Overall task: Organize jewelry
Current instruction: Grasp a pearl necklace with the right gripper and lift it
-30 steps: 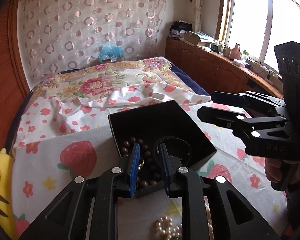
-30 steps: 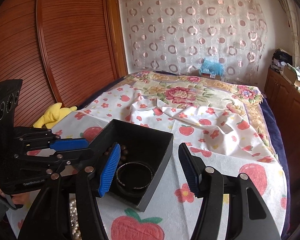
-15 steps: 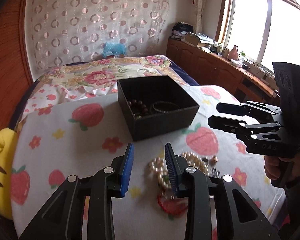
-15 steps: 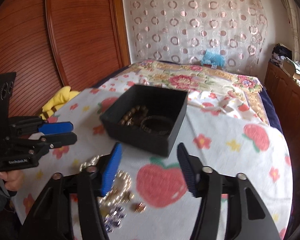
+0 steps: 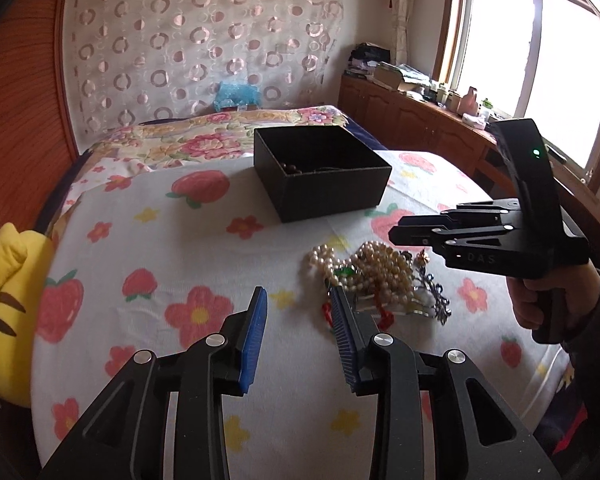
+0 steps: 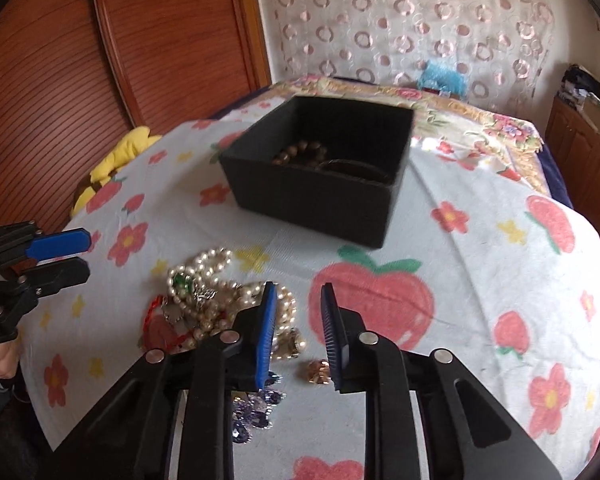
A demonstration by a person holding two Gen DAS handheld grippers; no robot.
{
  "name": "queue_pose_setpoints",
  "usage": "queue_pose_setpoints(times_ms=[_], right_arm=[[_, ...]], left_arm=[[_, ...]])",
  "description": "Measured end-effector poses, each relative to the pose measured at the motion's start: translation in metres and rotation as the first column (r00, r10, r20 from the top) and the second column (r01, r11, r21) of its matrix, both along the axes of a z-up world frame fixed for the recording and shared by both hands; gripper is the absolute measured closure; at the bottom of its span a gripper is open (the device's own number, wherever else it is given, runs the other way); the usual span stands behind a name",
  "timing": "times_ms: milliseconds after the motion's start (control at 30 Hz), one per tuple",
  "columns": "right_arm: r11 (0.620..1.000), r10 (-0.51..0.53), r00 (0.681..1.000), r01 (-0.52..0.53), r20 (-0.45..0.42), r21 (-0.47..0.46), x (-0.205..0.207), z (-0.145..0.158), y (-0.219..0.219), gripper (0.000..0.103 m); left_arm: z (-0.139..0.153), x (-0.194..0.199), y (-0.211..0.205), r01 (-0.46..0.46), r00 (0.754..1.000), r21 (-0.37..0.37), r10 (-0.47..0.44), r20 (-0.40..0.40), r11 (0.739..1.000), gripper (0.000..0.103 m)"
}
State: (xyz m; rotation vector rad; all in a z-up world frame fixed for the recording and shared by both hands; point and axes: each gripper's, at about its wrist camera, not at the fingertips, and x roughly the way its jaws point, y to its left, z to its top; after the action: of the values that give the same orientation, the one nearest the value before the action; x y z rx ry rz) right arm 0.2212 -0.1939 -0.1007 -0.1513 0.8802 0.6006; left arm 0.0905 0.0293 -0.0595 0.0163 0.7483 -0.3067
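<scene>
A black open box (image 5: 320, 172) (image 6: 320, 184) stands on the strawberry-print cloth and holds a brown bead bracelet (image 6: 300, 152) and a dark bangle (image 6: 356, 170). A heap of pearl strands (image 5: 376, 268) (image 6: 216, 300) lies in front of it, with a green stone (image 6: 182, 282), red cord (image 5: 384, 316), purple crystal piece (image 6: 256, 408) and a small gold piece (image 6: 318, 372). My left gripper (image 5: 300, 320) is open and empty, just left of the heap. My right gripper (image 6: 298, 320) is open and empty, hovering over the heap's right edge.
A yellow plush toy (image 5: 8, 308) lies at the cloth's left edge. A wooden wardrobe (image 6: 100, 60) stands on the left. A flowered bed (image 5: 204, 136) lies behind the box, with wooden cabinets (image 5: 412, 116) under the window on the right.
Both grippers have pulled back from the box toward the jewelry heap. The left jaws have opened wider and the right jaws have narrowed. The bead bracelet now lies in the box.
</scene>
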Motion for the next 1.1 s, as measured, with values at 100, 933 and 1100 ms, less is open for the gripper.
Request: queue_pose_setpoints(times_ms=[100,933,1100], right_arm=[[0.999,0.018,1.0,-0.018,-0.01,-0.036,-0.001,-0.005,0.009,0.079],[1.0,-0.014,0.978,0.012,0.208,0.008,-0.032,0.068,-0.017,0.095],[0.998,-0.041,0.962,0.029,0.271,0.048,-0.04,0.099,-0.035,0.095]], left_arm=[[-0.005,-0.008,0.005,-0.008,1.0,-0.004,0.008,-0.008,1.0,0.072],[-0.016,-0.011,-0.004,0.004,0.999,-0.016,-0.005,-0.036,1.0,0.071],[-0.016,-0.006,-0.007,0.008,0.999,-0.013,-0.008,-0.041,1.0,0.071]])
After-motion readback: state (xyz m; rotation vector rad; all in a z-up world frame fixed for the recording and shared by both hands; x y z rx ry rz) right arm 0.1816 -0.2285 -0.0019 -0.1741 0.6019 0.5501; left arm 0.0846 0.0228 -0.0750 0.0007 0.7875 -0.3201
